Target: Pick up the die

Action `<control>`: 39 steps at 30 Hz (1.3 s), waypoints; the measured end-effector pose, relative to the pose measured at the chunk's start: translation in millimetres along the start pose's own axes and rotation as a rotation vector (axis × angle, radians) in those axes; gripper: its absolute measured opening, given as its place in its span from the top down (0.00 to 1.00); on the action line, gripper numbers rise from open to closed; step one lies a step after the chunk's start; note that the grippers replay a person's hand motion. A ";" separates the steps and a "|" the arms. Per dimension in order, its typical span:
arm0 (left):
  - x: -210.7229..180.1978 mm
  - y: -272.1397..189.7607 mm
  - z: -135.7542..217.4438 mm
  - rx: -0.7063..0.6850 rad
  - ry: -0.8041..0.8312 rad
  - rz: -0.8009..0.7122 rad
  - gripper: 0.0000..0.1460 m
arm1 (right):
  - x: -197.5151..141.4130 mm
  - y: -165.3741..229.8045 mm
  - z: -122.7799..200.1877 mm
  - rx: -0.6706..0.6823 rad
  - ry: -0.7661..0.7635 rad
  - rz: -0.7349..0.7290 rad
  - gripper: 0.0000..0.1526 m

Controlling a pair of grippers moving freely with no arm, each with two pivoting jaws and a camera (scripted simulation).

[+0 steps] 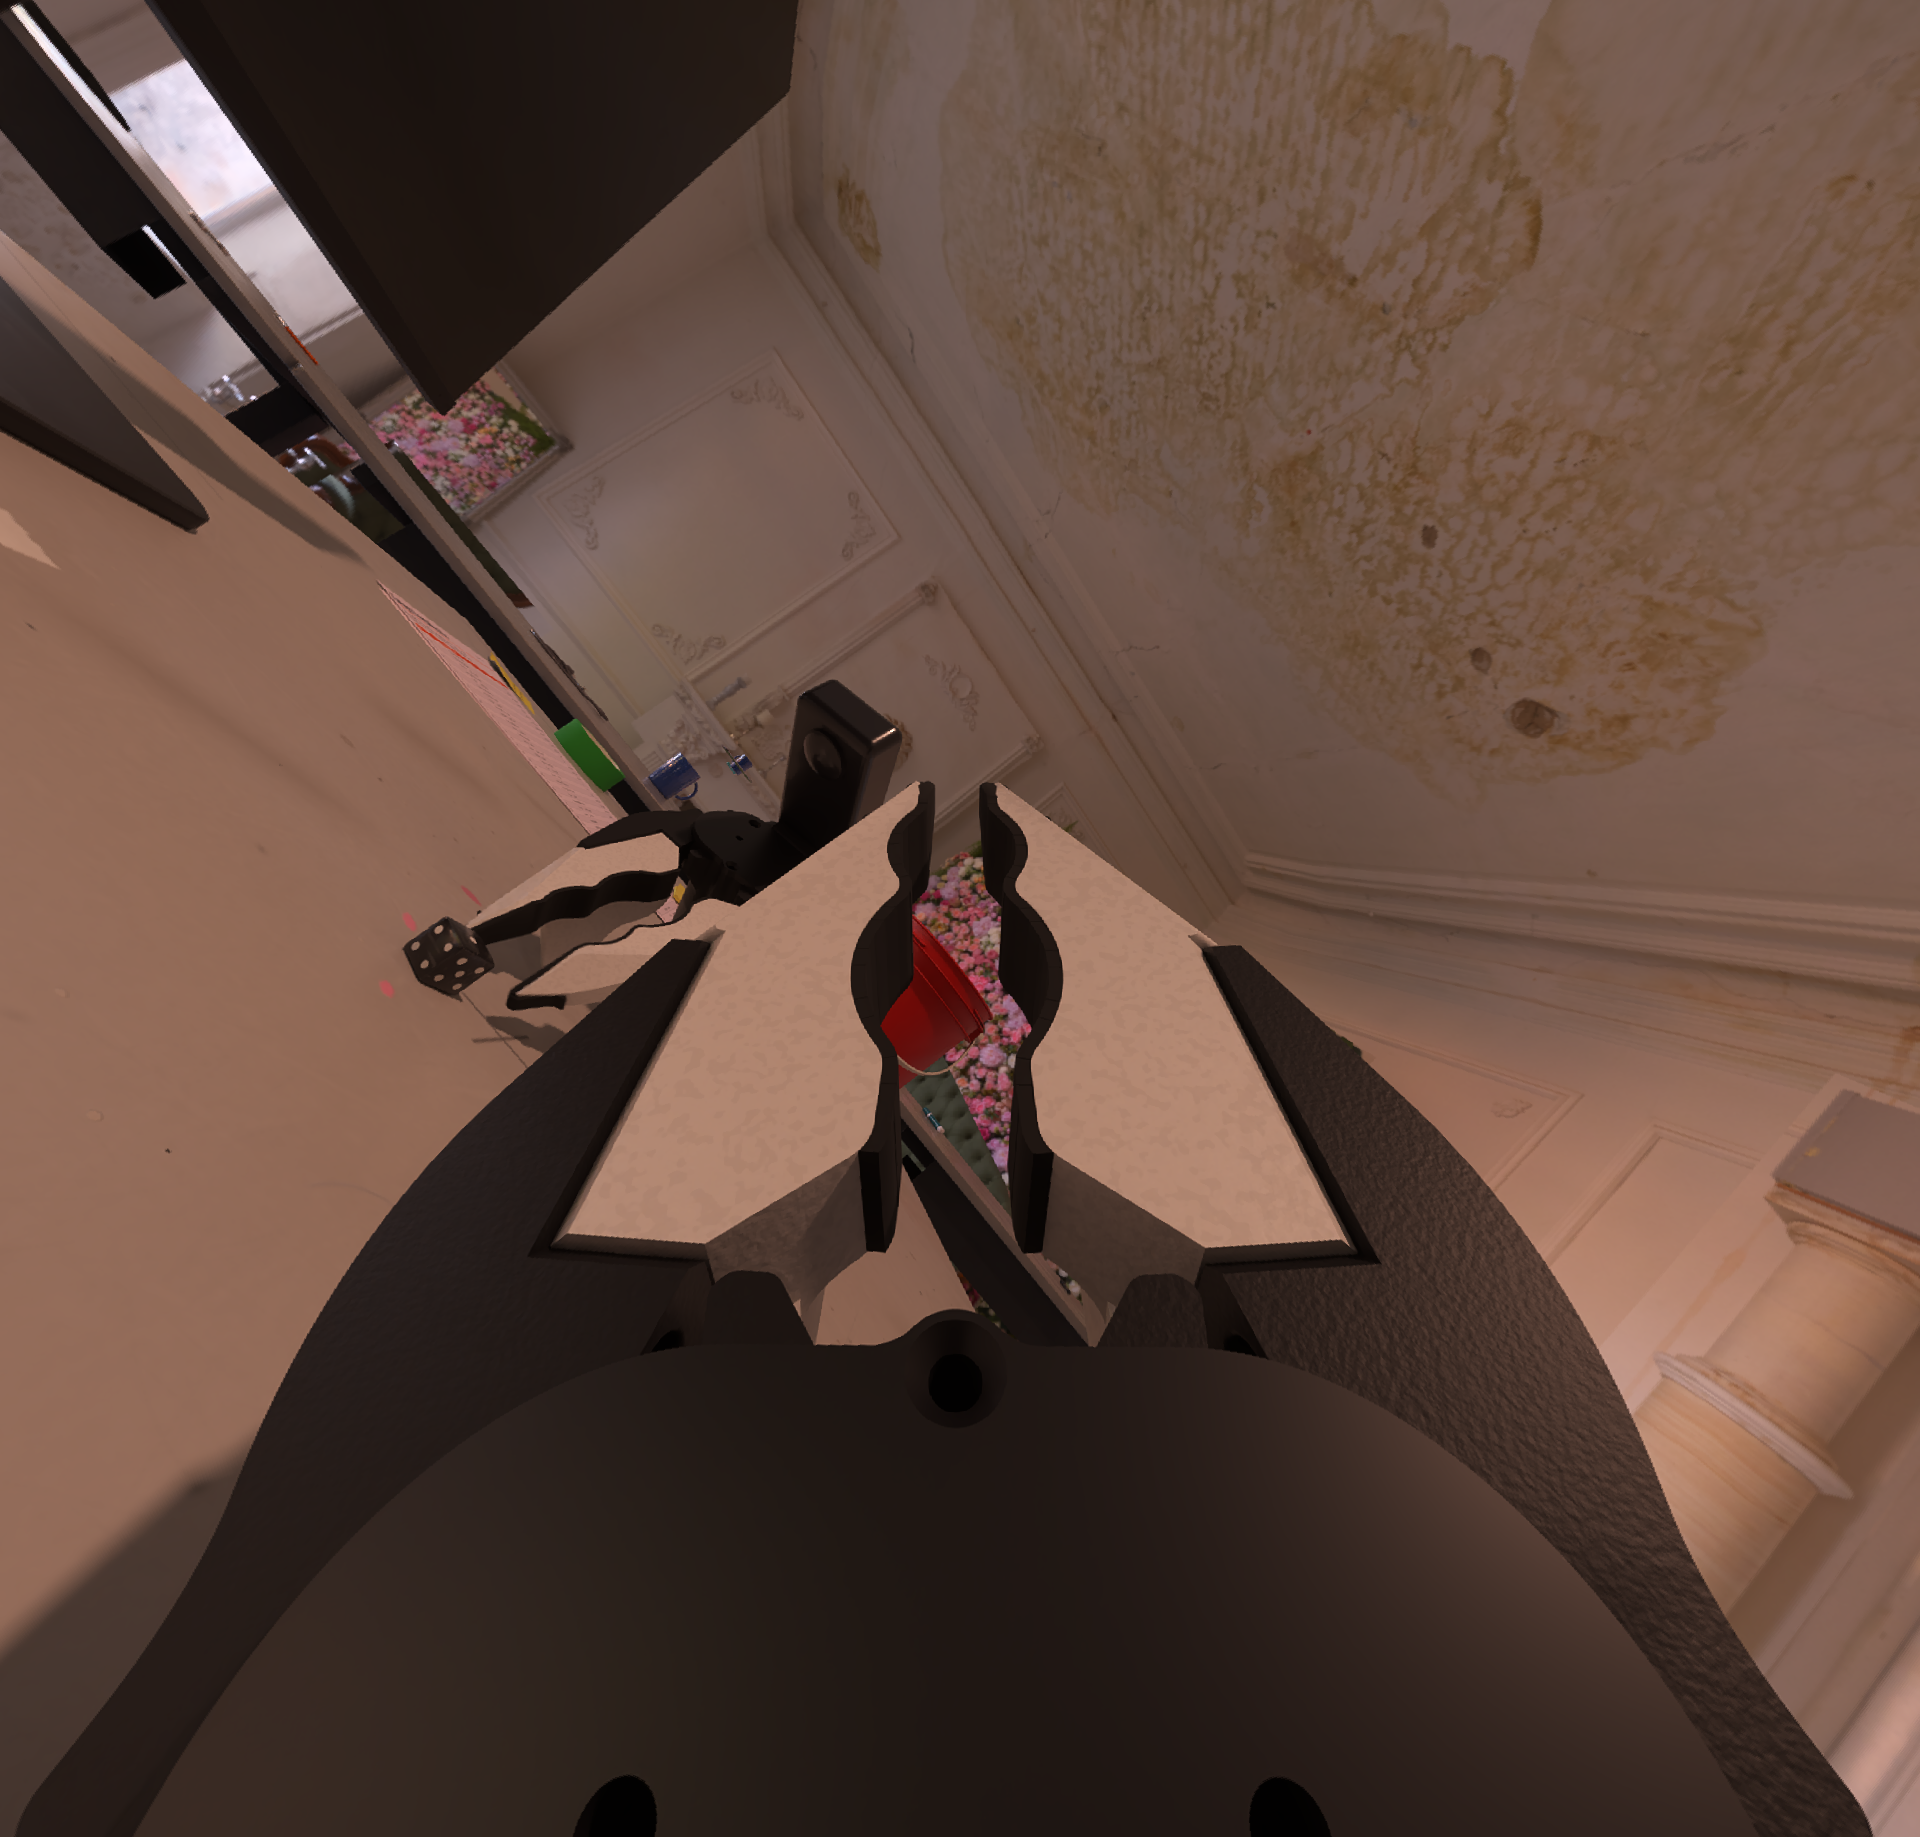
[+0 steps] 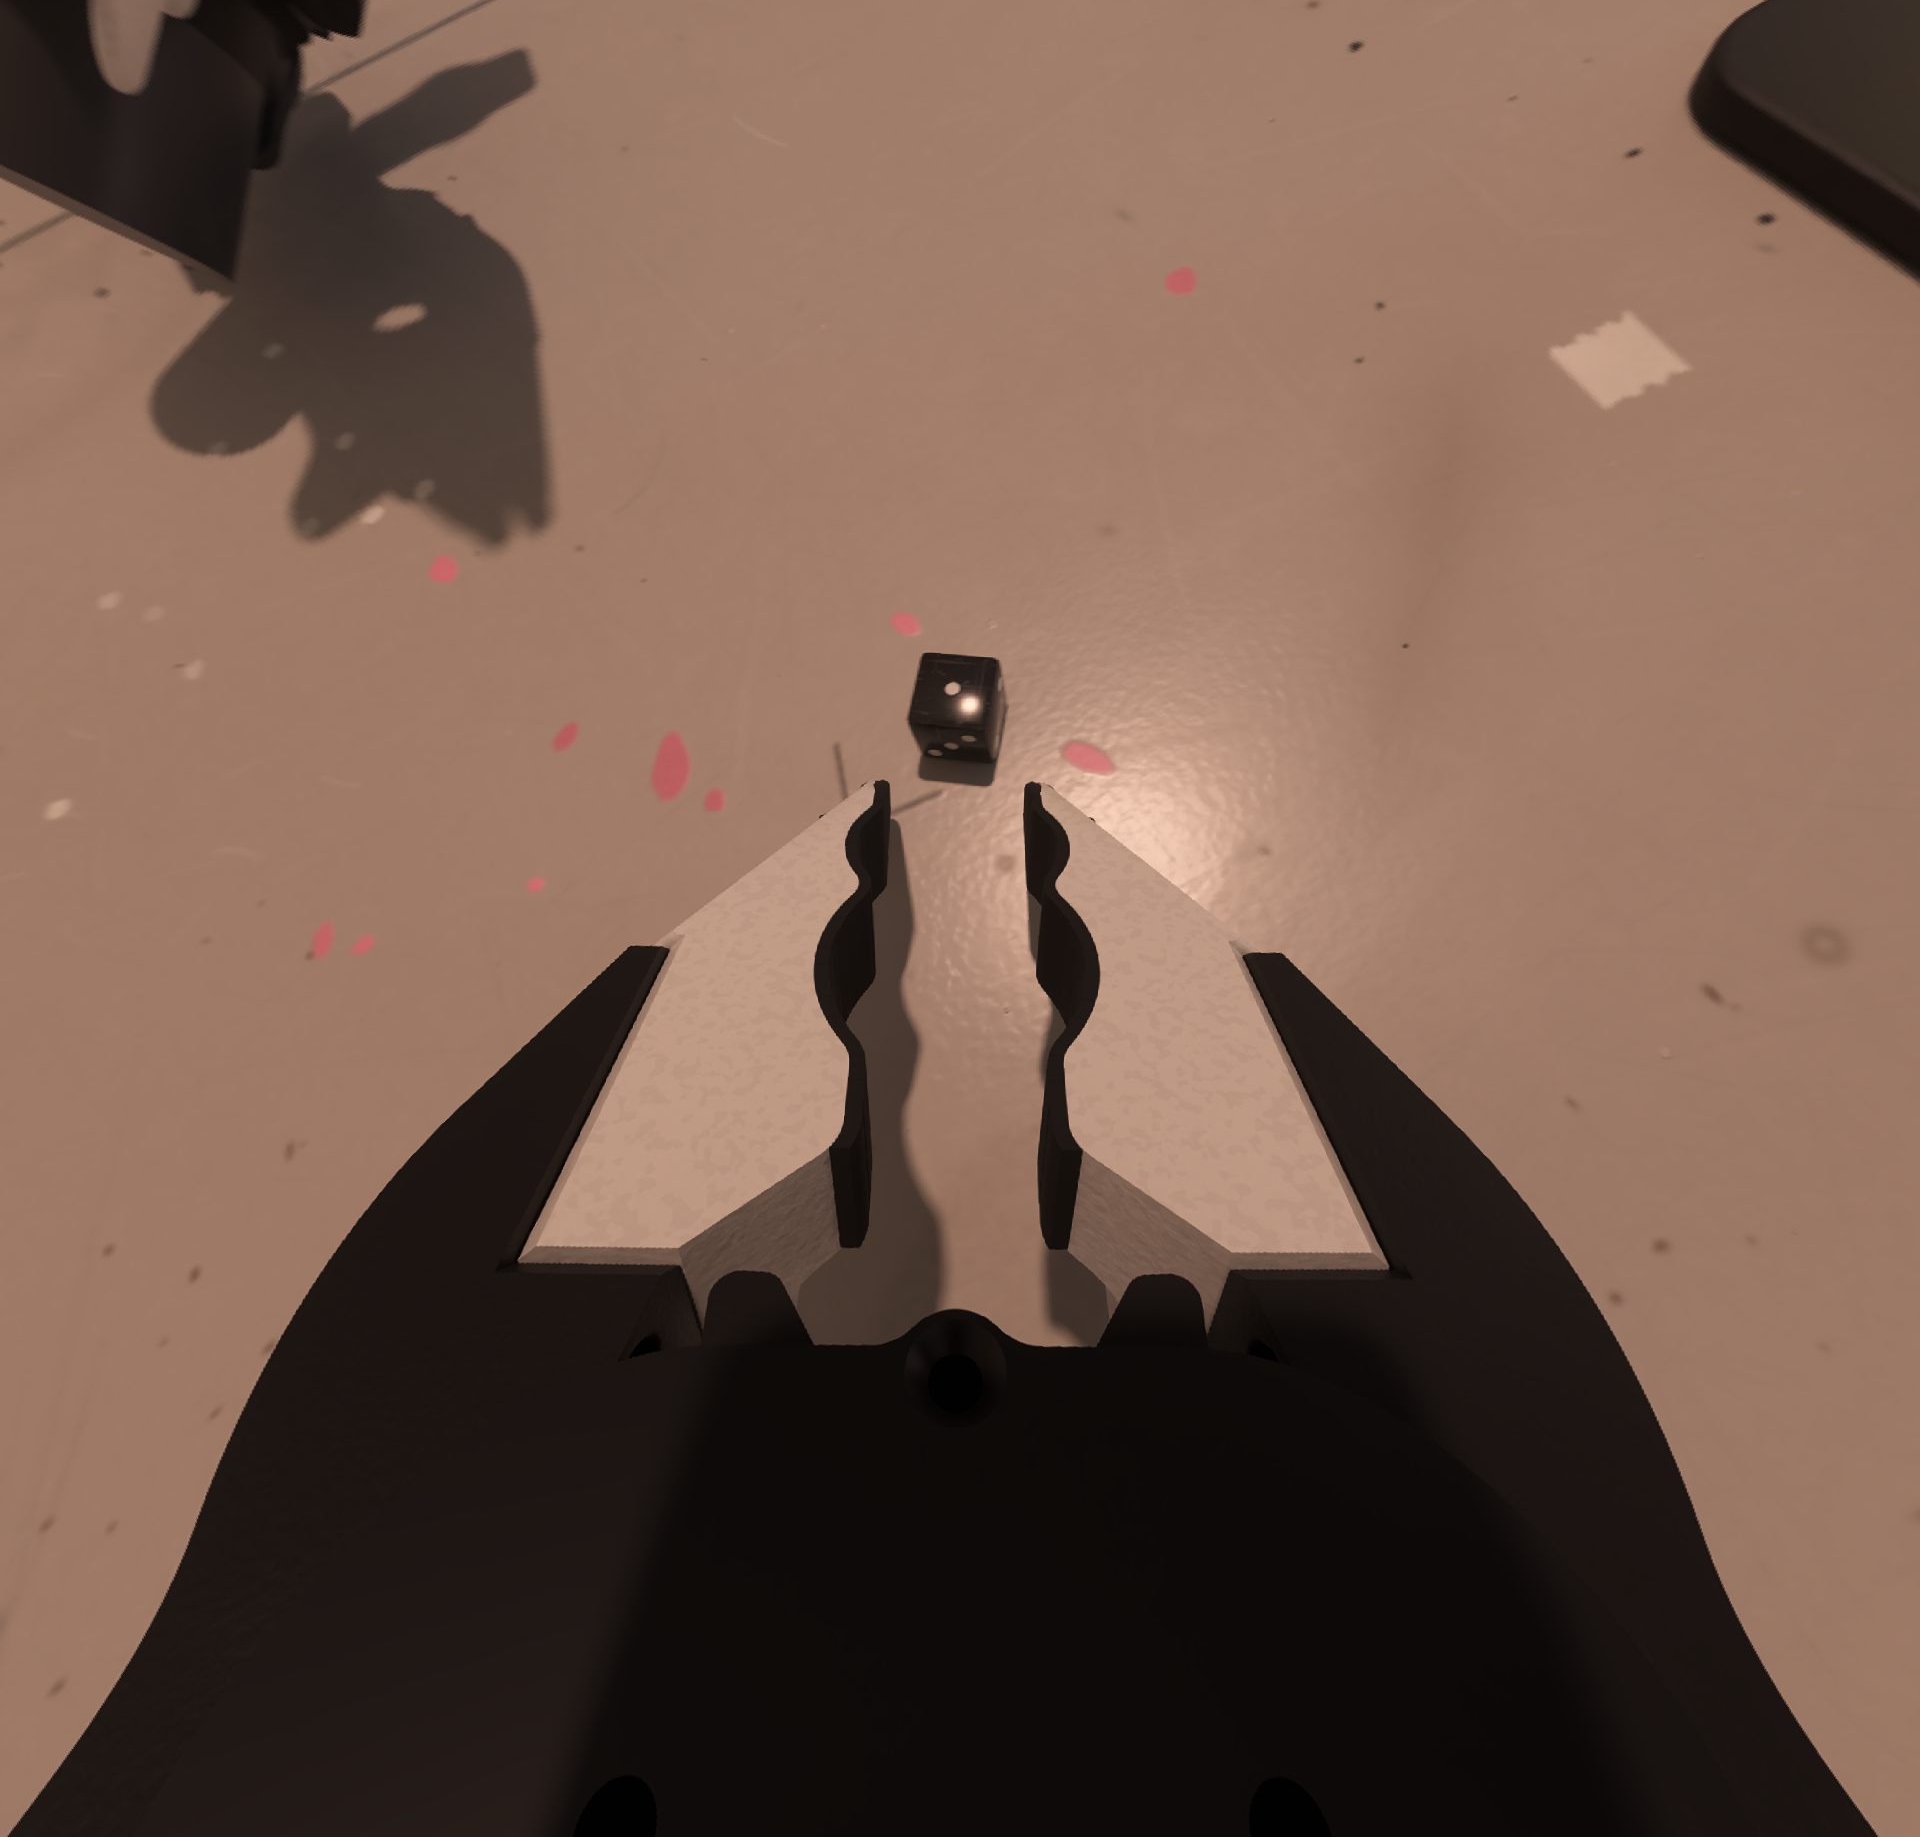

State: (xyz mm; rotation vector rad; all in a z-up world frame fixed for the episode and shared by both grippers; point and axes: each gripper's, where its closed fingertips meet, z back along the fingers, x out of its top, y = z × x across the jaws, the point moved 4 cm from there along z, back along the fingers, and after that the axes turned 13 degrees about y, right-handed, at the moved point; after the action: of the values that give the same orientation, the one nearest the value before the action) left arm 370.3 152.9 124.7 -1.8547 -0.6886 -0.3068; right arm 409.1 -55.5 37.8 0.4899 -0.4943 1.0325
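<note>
Right wrist view looks down on a beige table (image 2: 1351, 644) flecked with pink spots, where the black die (image 2: 957, 715) with white pips sits just beyond the right gripper (image 2: 957, 800), whose fingers are spread apart and empty. Left wrist view shows the left gripper (image 1: 957, 805) tilted toward the wall, its fingers parted by a narrow gap and holding nothing, with the die (image 1: 447, 954) off to the side near the right gripper (image 1: 520, 909)

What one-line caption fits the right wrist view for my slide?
Open right gripper poised just short of the black die on the beige, pink-flecked table.
</note>
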 end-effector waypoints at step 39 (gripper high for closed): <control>-0.2 2.5 0.1 -0.011 -0.007 0.023 0.94 | 17.2 6.5 -16.5 -0.111 0.001 -0.119 0.84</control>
State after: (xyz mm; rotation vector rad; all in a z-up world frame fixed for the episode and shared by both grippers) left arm 371.5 152.4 122.6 -1.8739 -0.6709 -0.2892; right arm 413.1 -31.2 36.0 0.4148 -0.5125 0.8860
